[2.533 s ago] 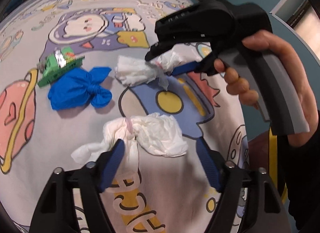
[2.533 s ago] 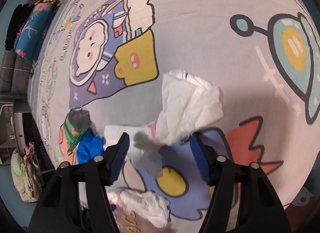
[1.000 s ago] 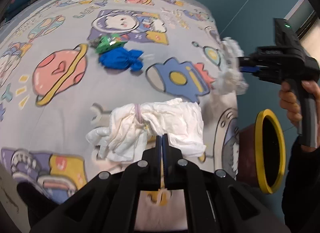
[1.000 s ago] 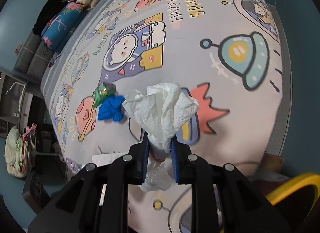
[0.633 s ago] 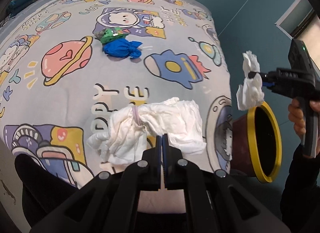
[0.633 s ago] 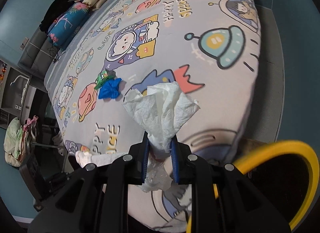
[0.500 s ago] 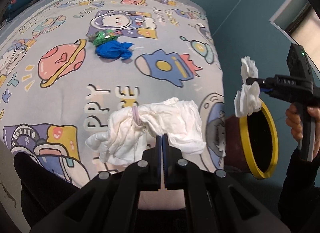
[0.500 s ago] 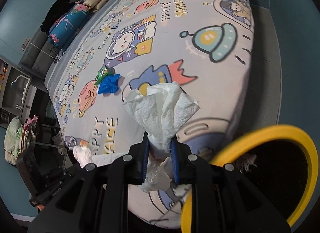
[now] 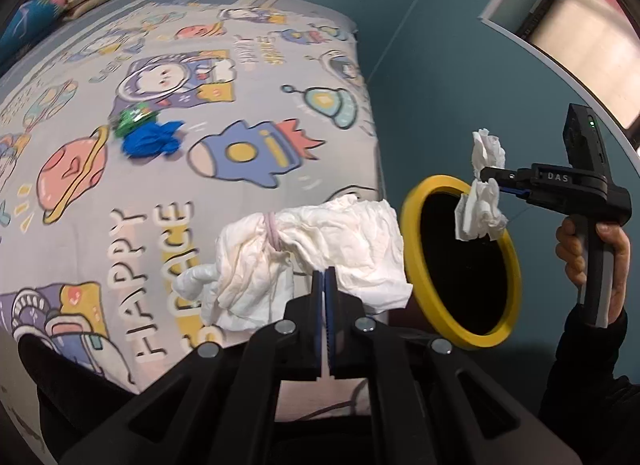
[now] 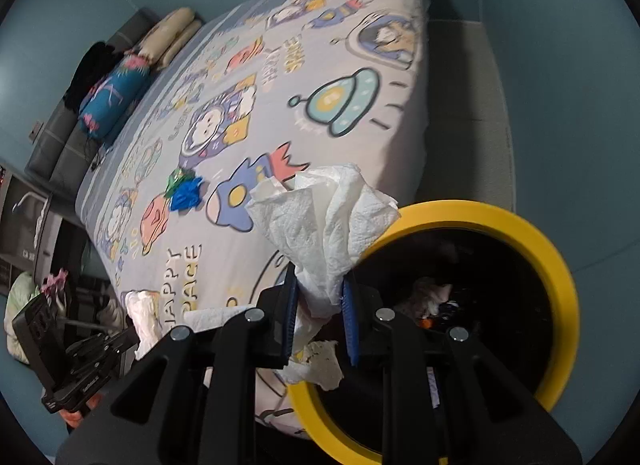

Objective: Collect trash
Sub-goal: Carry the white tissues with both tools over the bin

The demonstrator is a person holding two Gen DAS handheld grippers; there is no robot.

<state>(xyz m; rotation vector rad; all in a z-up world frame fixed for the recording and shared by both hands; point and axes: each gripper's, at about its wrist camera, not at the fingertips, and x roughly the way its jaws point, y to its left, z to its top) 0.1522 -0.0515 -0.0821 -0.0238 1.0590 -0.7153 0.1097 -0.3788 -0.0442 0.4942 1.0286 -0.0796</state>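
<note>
My left gripper [image 9: 325,277] is shut on a crumpled white tissue wad with a pink band [image 9: 308,249], held in the air near the bed's edge. My right gripper [image 10: 320,285] is shut on a white paper towel [image 10: 324,221] and holds it over the rim of a yellow-rimmed bin [image 10: 556,265]. In the left wrist view the right gripper [image 9: 490,179] and its paper towel [image 9: 480,213] hang in front of the bin [image 9: 412,221]. A blue wad [image 9: 150,141] and a green wrapper [image 9: 132,119] lie on the bed; both also show in the right wrist view [image 10: 184,191].
The bed carries a space-cartoon sheet [image 9: 100,225] with pillows [image 10: 172,37] at its far end. The bin stands on the floor by the bed's corner and holds some trash [image 10: 432,297]. A teal wall [image 9: 420,45] is behind. Shelving [image 10: 24,225] stands at the left.
Both grippers have moved off the bed toward the bin, each carrying its tissue. The right gripper's paper towel now hangs over the bin's opening.
</note>
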